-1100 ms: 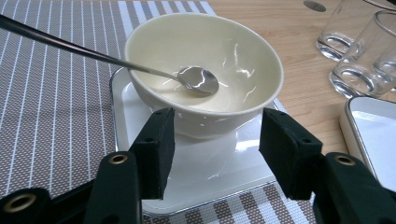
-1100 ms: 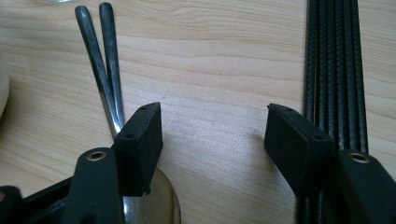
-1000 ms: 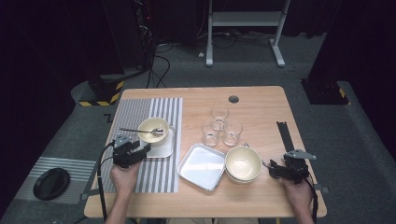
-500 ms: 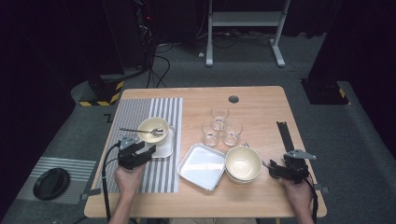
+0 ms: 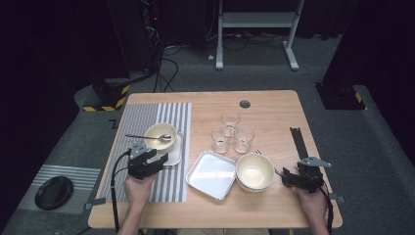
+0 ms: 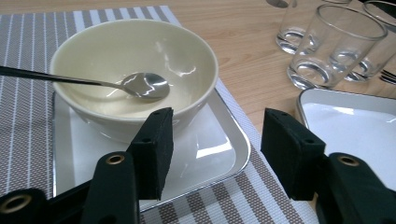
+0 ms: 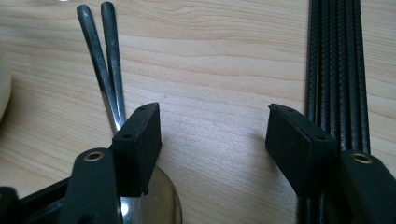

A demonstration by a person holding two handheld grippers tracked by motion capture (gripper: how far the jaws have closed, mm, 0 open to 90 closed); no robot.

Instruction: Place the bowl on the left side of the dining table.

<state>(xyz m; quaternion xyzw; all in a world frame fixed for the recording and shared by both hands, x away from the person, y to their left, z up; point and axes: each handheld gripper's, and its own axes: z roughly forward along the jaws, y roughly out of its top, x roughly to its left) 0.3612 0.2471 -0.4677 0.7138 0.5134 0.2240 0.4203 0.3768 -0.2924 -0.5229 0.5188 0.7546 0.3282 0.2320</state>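
A cream bowl (image 5: 160, 133) (image 6: 133, 65) with a metal spoon (image 6: 140, 85) in it stands on a small white tray (image 5: 174, 152) (image 6: 205, 149), on the striped placemat (image 5: 147, 117). My left gripper (image 5: 155, 155) (image 6: 215, 126) is open at the tray's near corner, which lies between its jaws; the pads are not pressing on it. At the right, my right gripper (image 5: 288, 175) (image 7: 212, 126) is open low over the bare wood. Two spoon handles (image 7: 105, 51) run away from its left jaw, and a spoon's bowl (image 7: 163, 200) lies under that jaw.
Three empty glasses (image 5: 230, 131) (image 6: 334, 46) stand mid-table. A second white tray (image 5: 211, 174) (image 6: 355, 121) lies beside stacked cream bowls (image 5: 254, 171). A black strip (image 5: 298, 142) (image 7: 336, 70) lies along the table's right side. A black dish (image 5: 54, 192) sits on the floor mat.
My left gripper has shifted a little to the right, closer to the small tray's near corner. The right gripper has stayed where it was.
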